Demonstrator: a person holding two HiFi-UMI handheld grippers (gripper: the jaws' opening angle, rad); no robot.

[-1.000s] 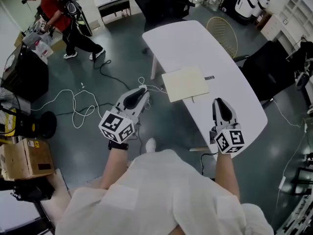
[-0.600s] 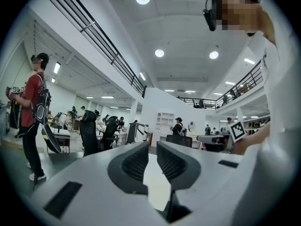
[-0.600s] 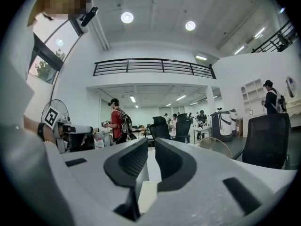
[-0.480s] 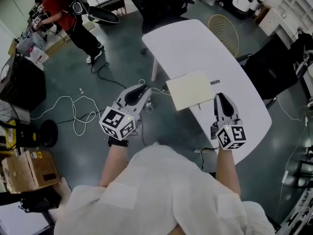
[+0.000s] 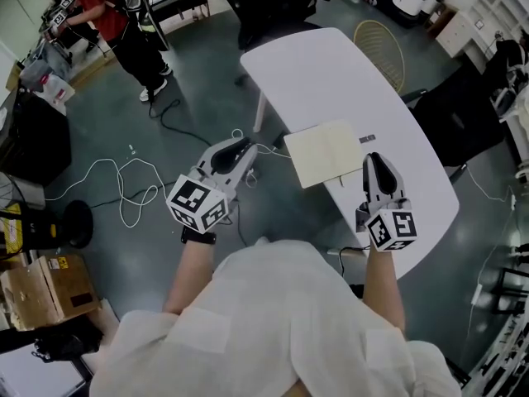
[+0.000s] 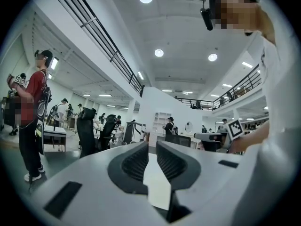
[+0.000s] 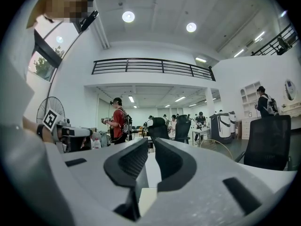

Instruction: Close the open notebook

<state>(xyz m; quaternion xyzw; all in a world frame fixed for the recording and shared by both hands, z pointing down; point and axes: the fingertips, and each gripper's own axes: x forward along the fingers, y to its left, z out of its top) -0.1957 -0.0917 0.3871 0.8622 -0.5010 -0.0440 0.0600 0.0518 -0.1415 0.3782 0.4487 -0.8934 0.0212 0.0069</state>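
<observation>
- The notebook (image 5: pixel 327 152) lies flat on the white table (image 5: pixel 331 73), right at its near left edge. The cream face is up, and I can't make out the fold from here.
- It looks thin and light. I'd guess floppy pages and a slightly stiffer cover, so it'll probably skate on that smooth top if shoved sideways.
- Best hold is probably a free outer edge of the cover: lift it and swing it over while the other claw pins the rest.
- The left gripper (image 5: pixel 238 148) hangs off the table to the notebook's left, and the right gripper (image 5: pixel 374 162) is near its right corner — both claws pressed together, nothing in them.
</observation>
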